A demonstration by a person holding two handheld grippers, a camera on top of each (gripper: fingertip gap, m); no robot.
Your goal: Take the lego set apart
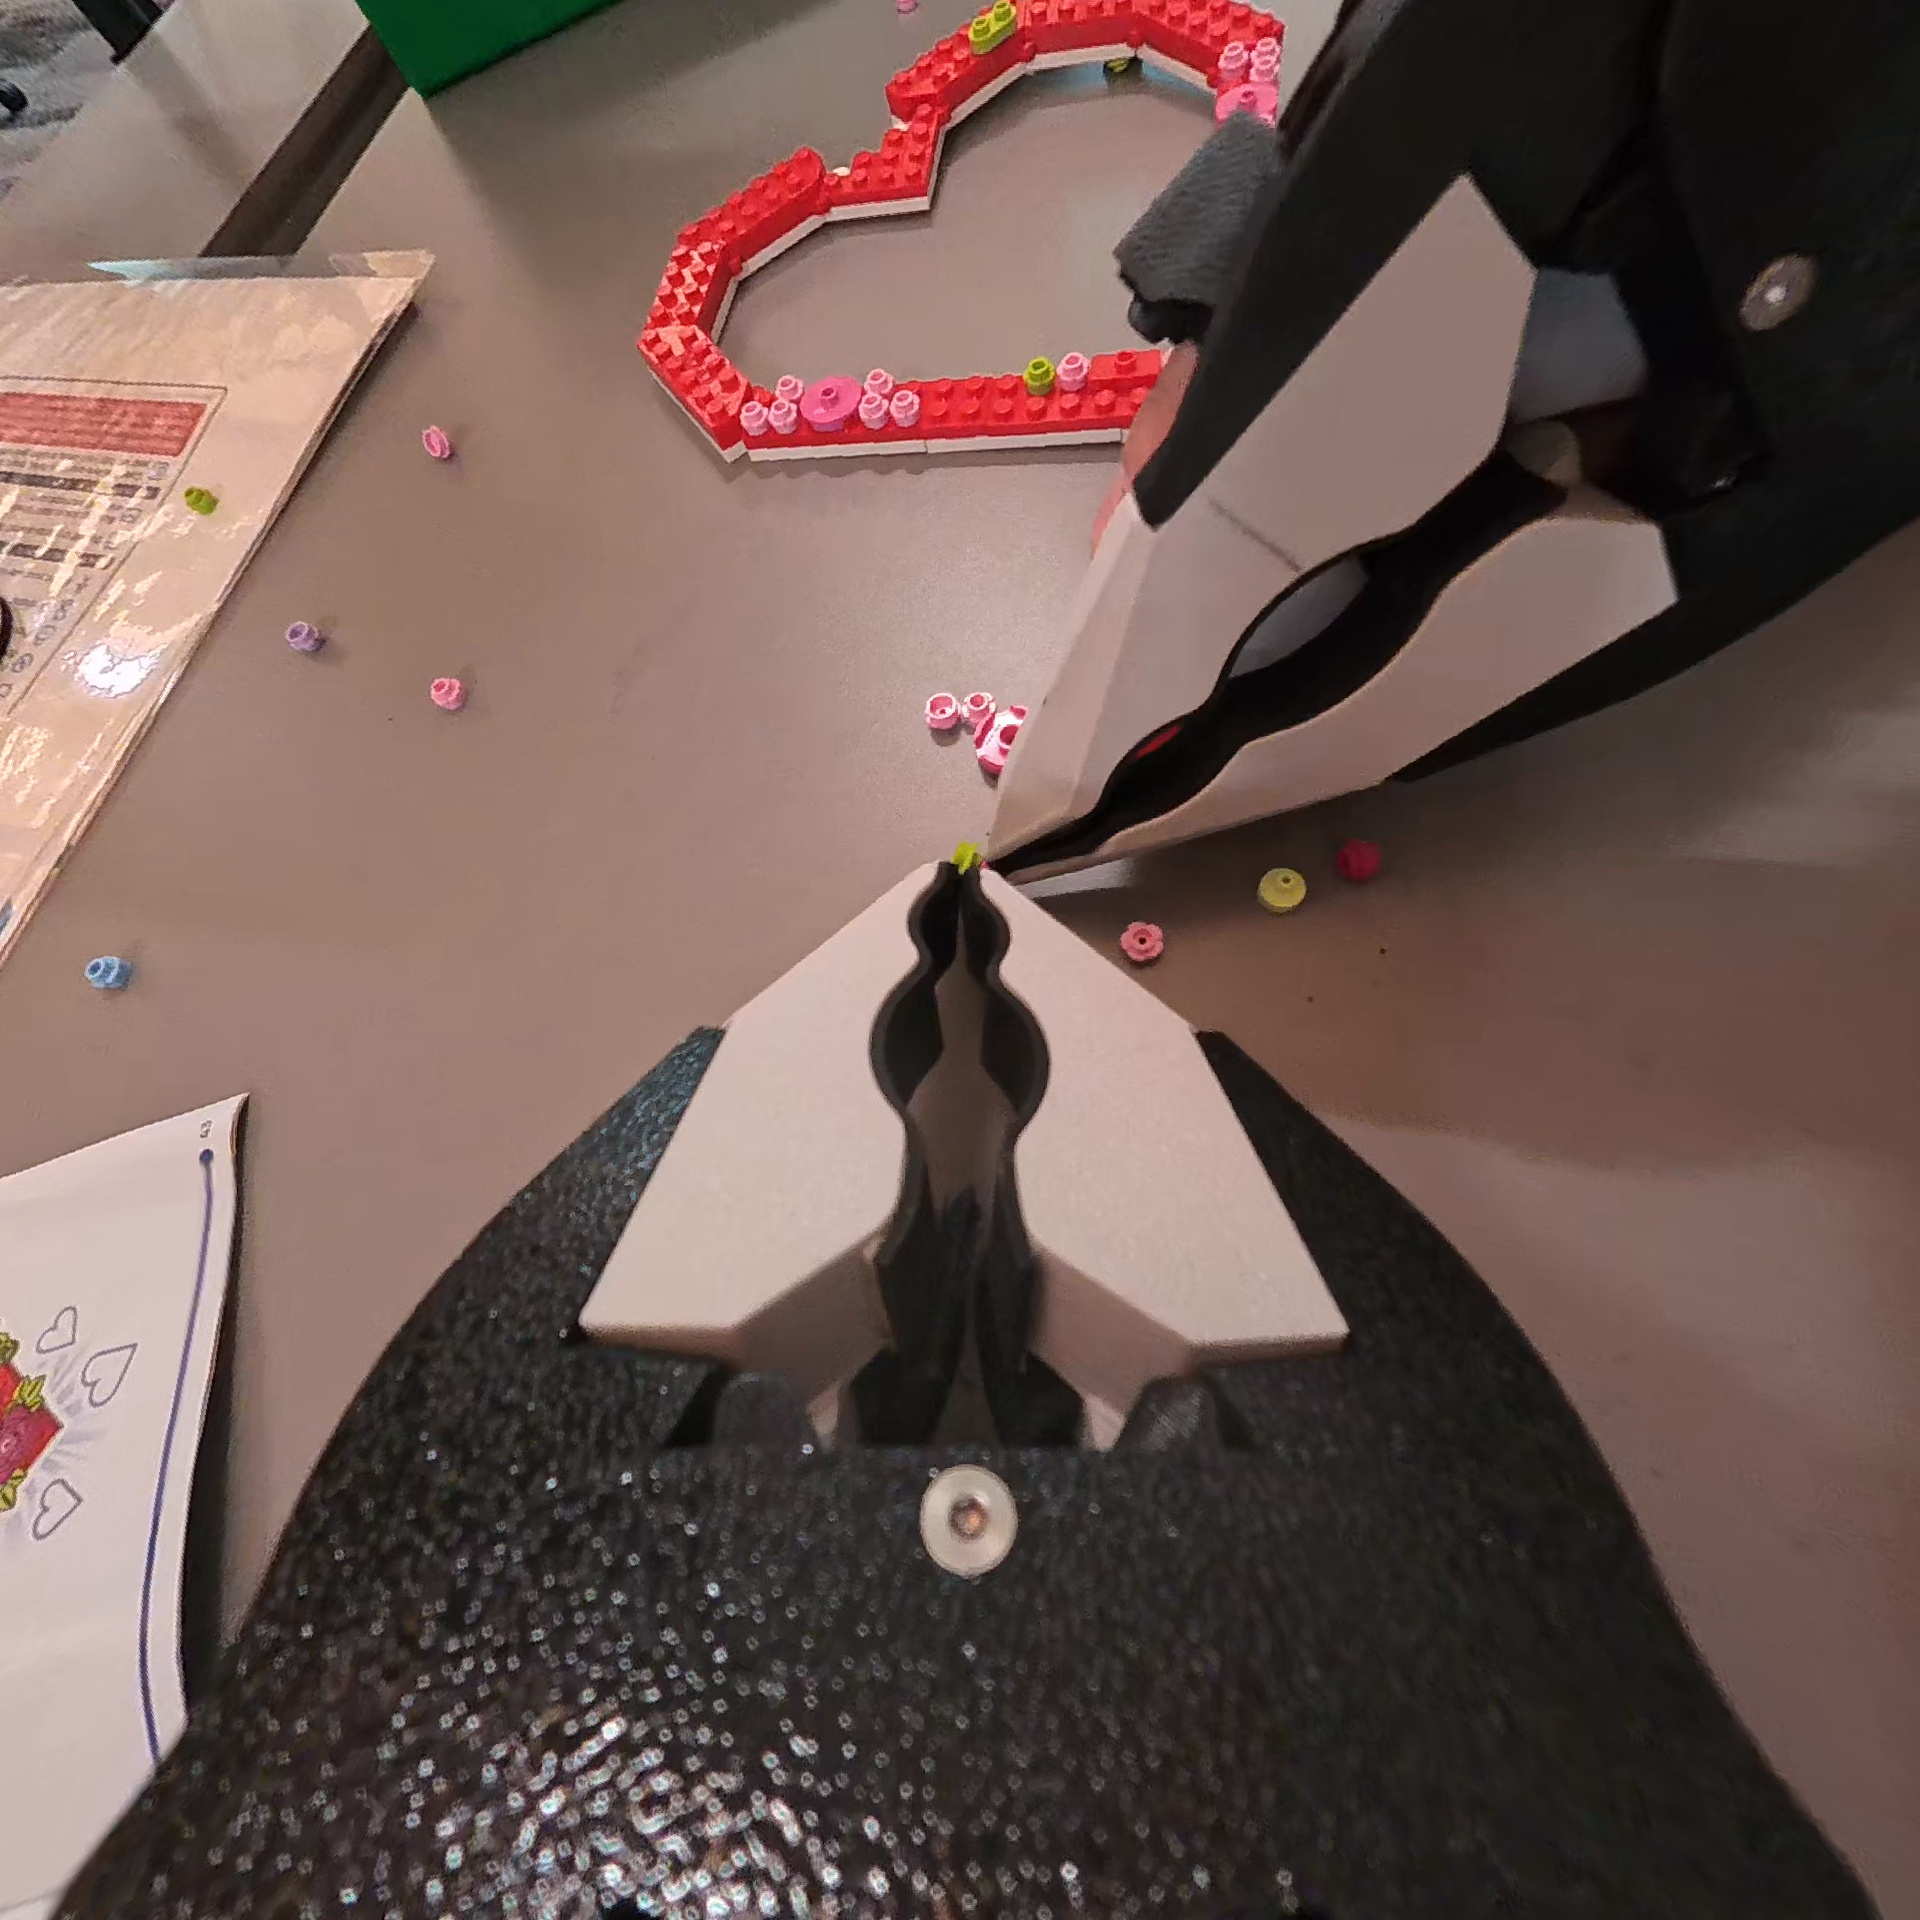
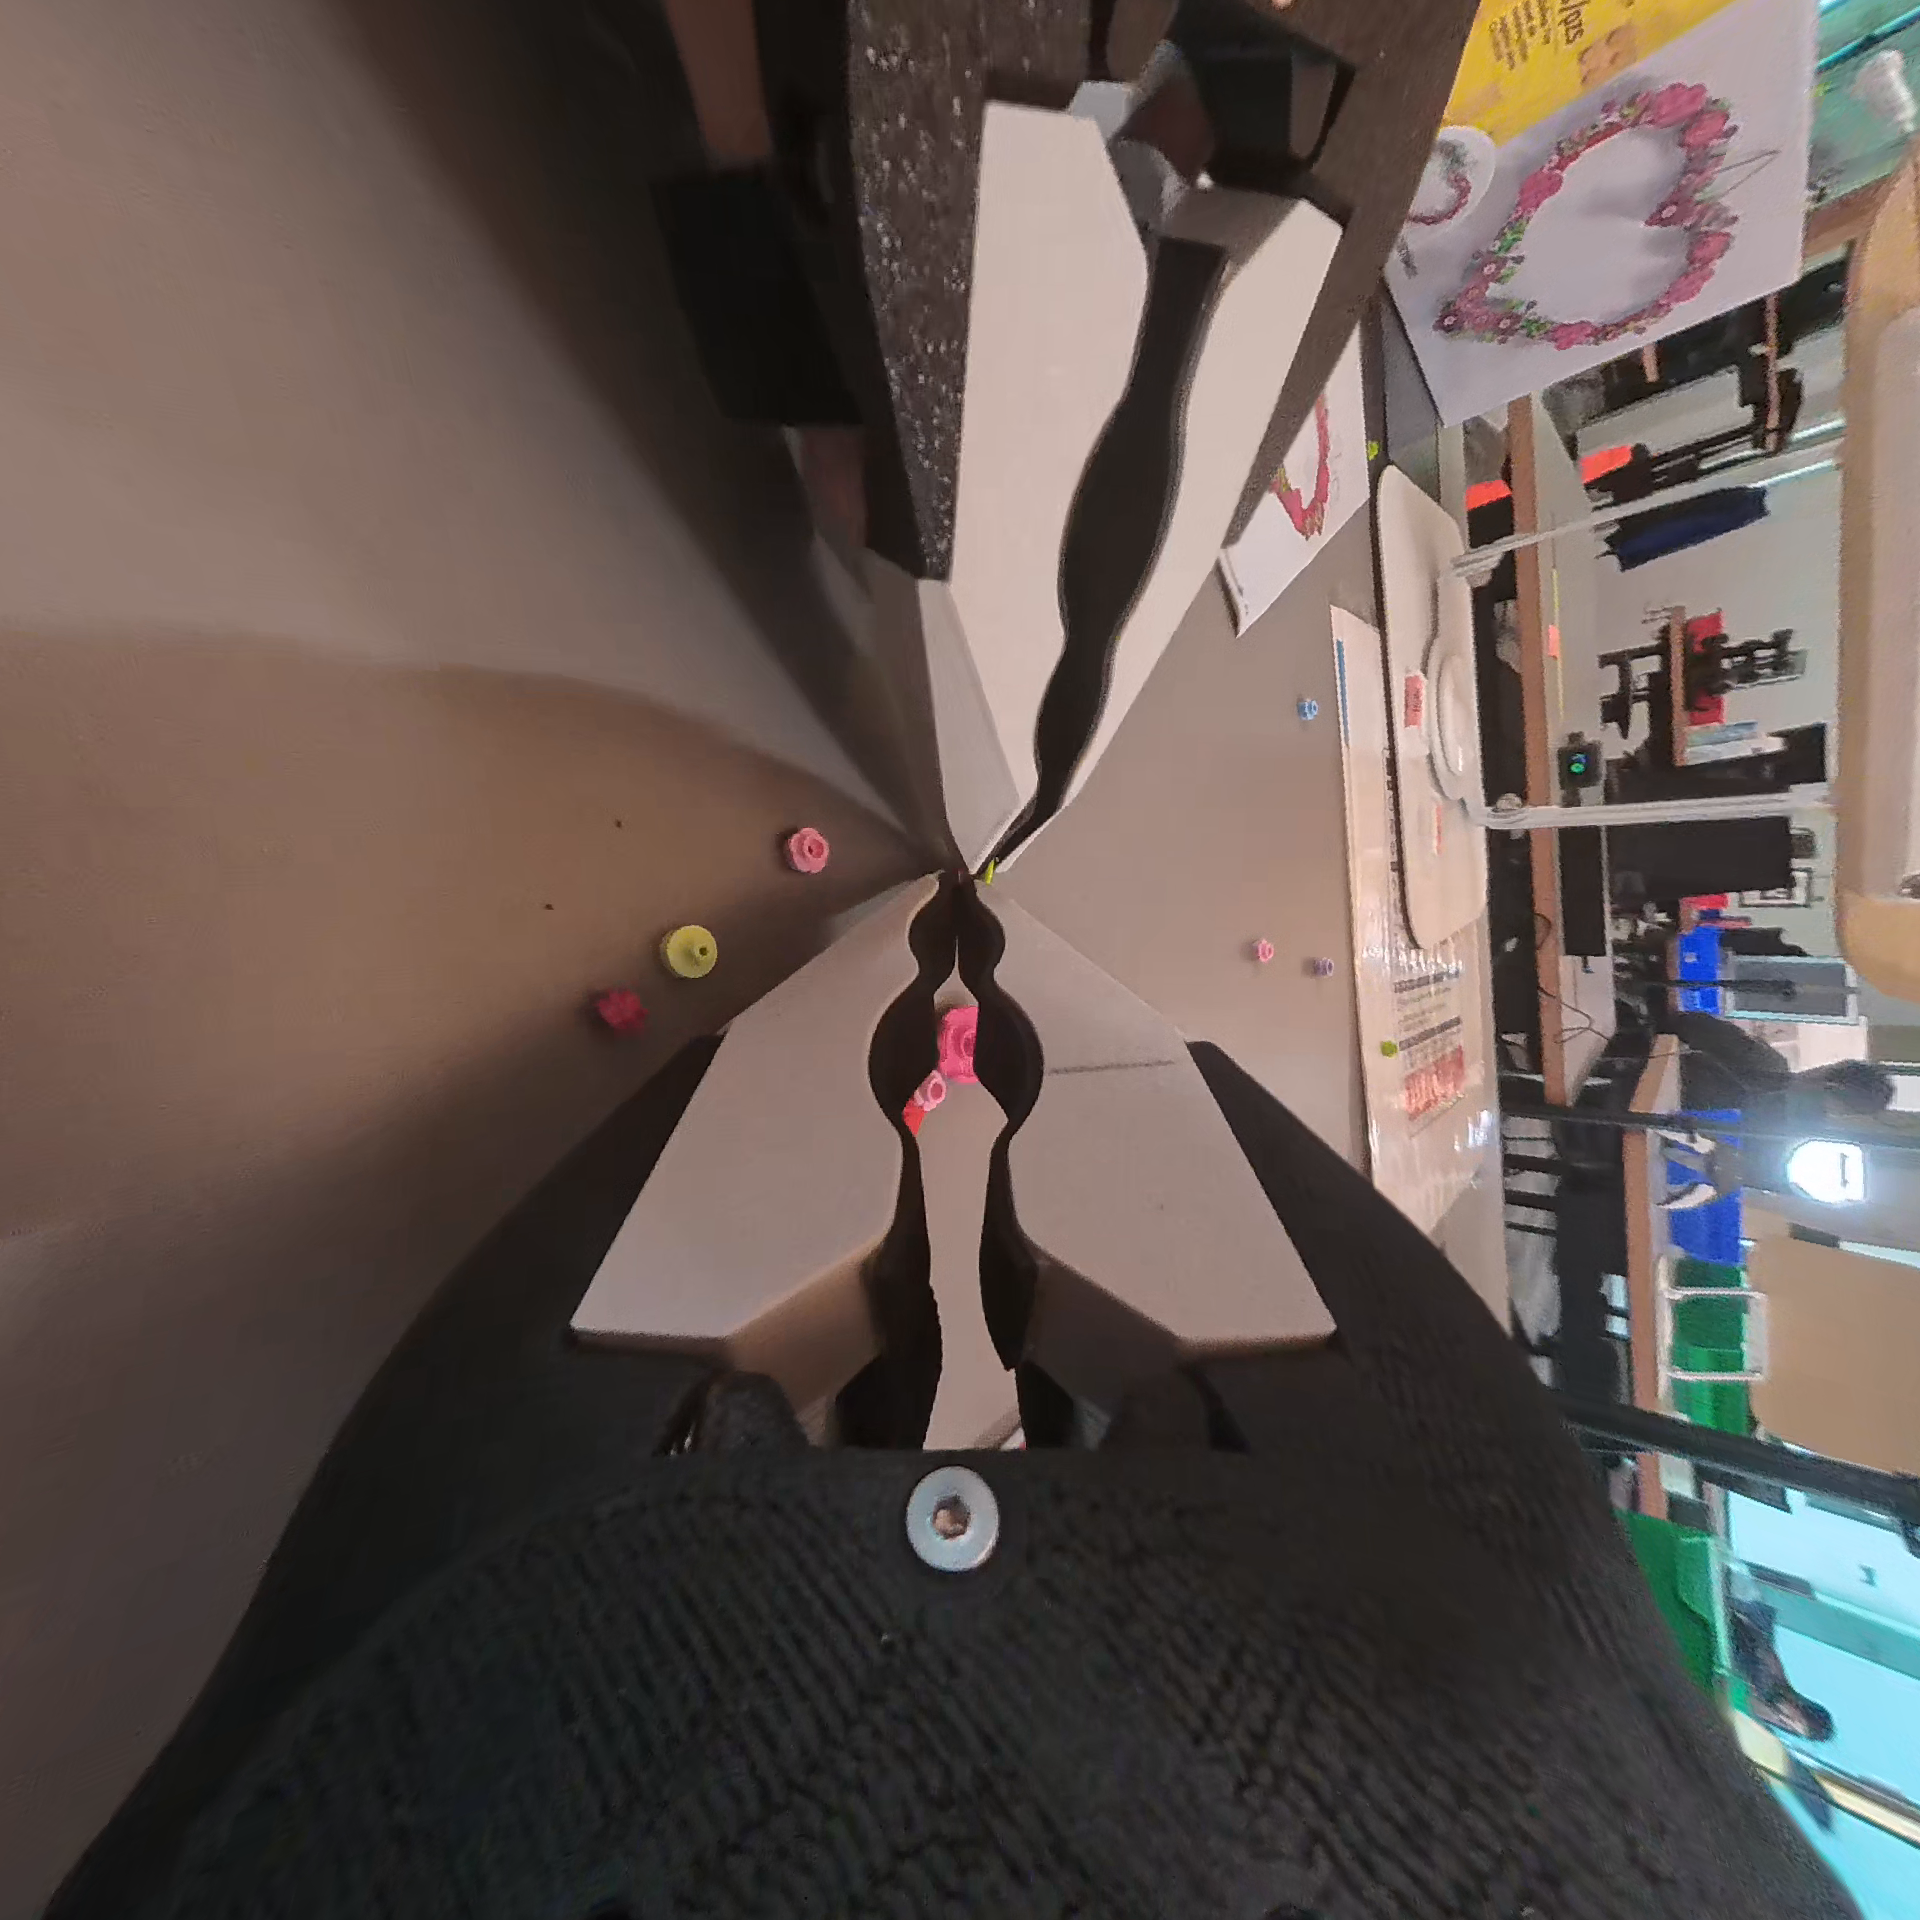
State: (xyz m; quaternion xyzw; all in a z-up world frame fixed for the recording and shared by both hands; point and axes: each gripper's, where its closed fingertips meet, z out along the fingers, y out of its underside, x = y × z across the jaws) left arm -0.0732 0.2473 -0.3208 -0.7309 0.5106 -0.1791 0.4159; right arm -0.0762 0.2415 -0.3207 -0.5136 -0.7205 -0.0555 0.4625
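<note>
Two tools meet tip to tip over a grey tabletop (image 1: pixel 623 831), both pinching one tiny lime piece (image 1: pixel 966 856).

The left tool (image 1: pixel 961 883) and right tool (image 2: pixel 951 883) are each closed on it. Only the left wrist view shows the red heart frame (image 1: pixel 904 260) farther back; only the right wrist view shows a flower-heart picture (image 2: pixel 1590 218).

A grey-brown table (image 1: pixel 540 831) is seen — a red heart-shaped lego frame (image 1: pixel 831 208) is laid flat on it, loose pink, green, blue studs (image 1: pixel 447 693) are scattered around, printed sheets (image 1: pixel 114 499) at its edge.
</note>
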